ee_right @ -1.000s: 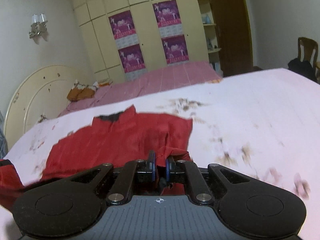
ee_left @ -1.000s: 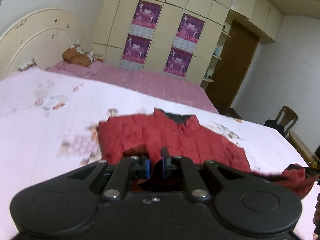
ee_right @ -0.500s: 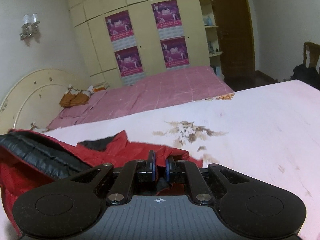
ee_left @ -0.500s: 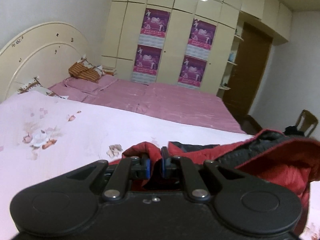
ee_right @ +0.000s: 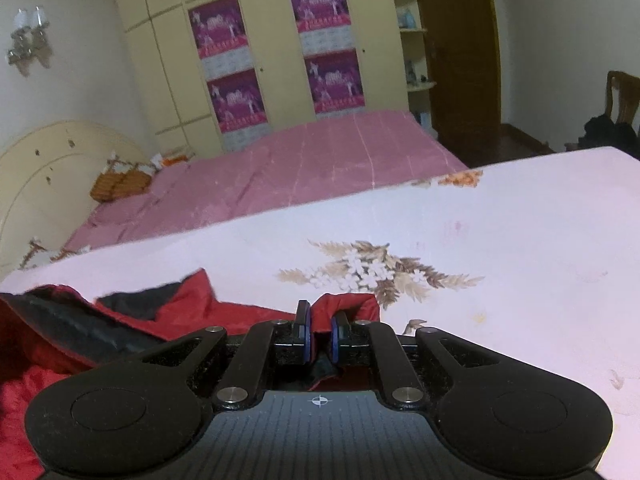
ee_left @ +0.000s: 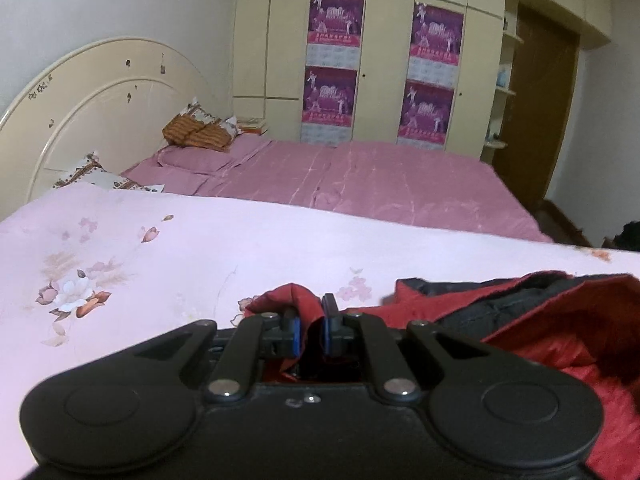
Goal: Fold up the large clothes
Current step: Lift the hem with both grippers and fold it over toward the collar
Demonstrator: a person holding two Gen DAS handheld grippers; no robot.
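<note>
— Inspector: State the position of the garment.

— Onlooker: The red quilted jacket with black lining (ee_left: pixel 532 332) lies on the pale pink floral bedspread (ee_left: pixel 168 256), near its front edge, with one part doubled over so that the dark lining faces up. In the right wrist view the same jacket (ee_right: pixel 120 324) sits low and to the left, its black-lined collar spread on the cloth.

— Inspector: And the grippers?

— Onlooker: The left gripper (ee_left: pixel 310 330) is pressed together on a bunched fold of the red fabric, which bulges up between the blue pads (ee_left: pixel 295 334). The right gripper (ee_right: pixel 319 338) pinches another red fold in the same way (the cloth humps up just to the right of its fingers). Both point downward at a slant toward the bedspread.

— Inspector: Surroundings?

— Onlooker: Beyond the floral cover, a mauve sheet (ee_left: pixel 380 184) runs to a cream arched headboard (ee_left: pixel 92 112), with an orange striped pillow (ee_left: pixel 196 136) beside it. Cream wardrobe doors (ee_left: pixel 380 60) carry four purple posters (ee_left: pixel 335 18). A brown wooden door (ee_left: pixel 536 112) stands to the right, and a wooden chair (ee_right: pixel 622 96) near it.
</note>
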